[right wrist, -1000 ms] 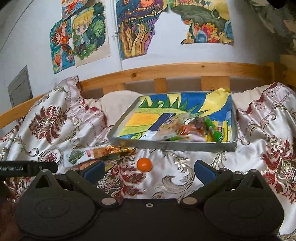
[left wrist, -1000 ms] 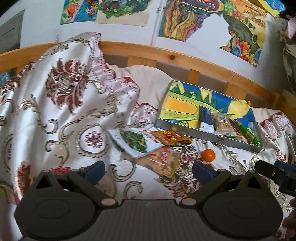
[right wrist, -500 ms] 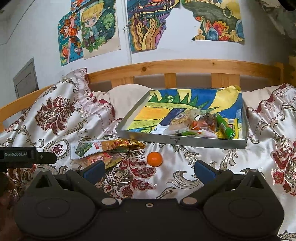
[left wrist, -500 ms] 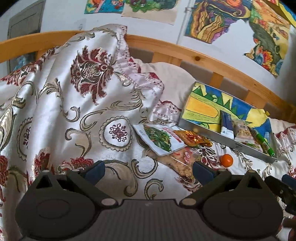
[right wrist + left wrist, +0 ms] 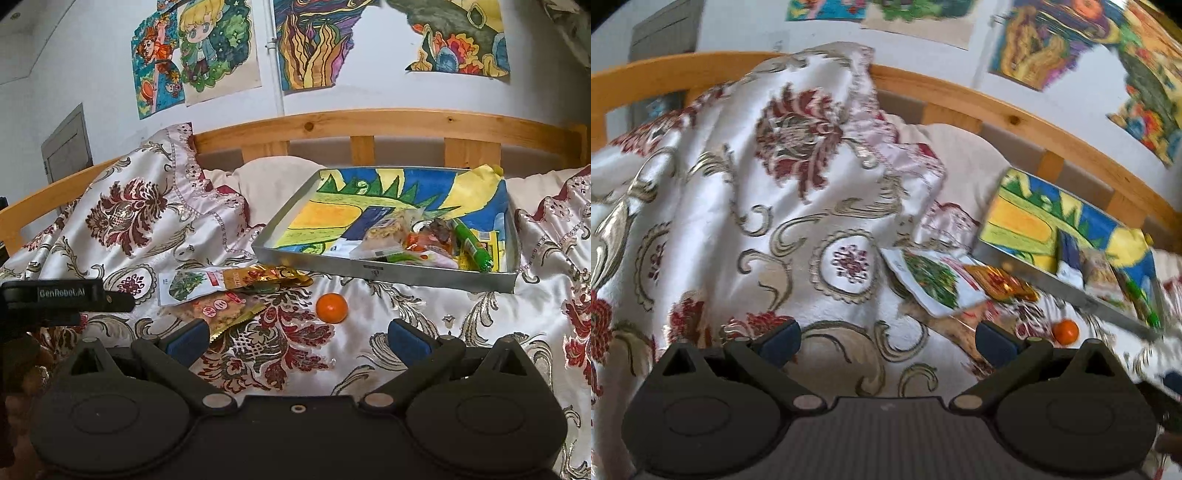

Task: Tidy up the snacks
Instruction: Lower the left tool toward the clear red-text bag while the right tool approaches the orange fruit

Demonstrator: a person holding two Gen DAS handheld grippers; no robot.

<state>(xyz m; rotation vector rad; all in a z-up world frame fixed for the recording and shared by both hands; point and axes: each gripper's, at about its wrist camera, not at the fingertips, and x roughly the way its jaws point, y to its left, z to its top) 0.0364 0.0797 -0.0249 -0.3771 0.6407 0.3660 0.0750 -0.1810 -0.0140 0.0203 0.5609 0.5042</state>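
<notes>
Both grippers, left (image 5: pixel 888 341) and right (image 5: pixel 297 341), are spread wide and hold nothing. The orange ball (image 5: pixel 331 307) lies on bare bedspread (image 5: pixel 424 314) between loose packets (image 5: pixel 221 291) and the tray's (image 5: pixel 388 271) near edge.

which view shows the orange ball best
The right wrist view: the orange ball sits sharp and whole on the bedspread, ahead of the open right gripper. The left wrist view shows it blurred at the right.

An orange ball (image 5: pixel 332 308) lies on the bedspread (image 5: pixel 424 314) between loose snack packets (image 5: pixel 229 291) and the tray (image 5: pixel 384 271).
</notes>
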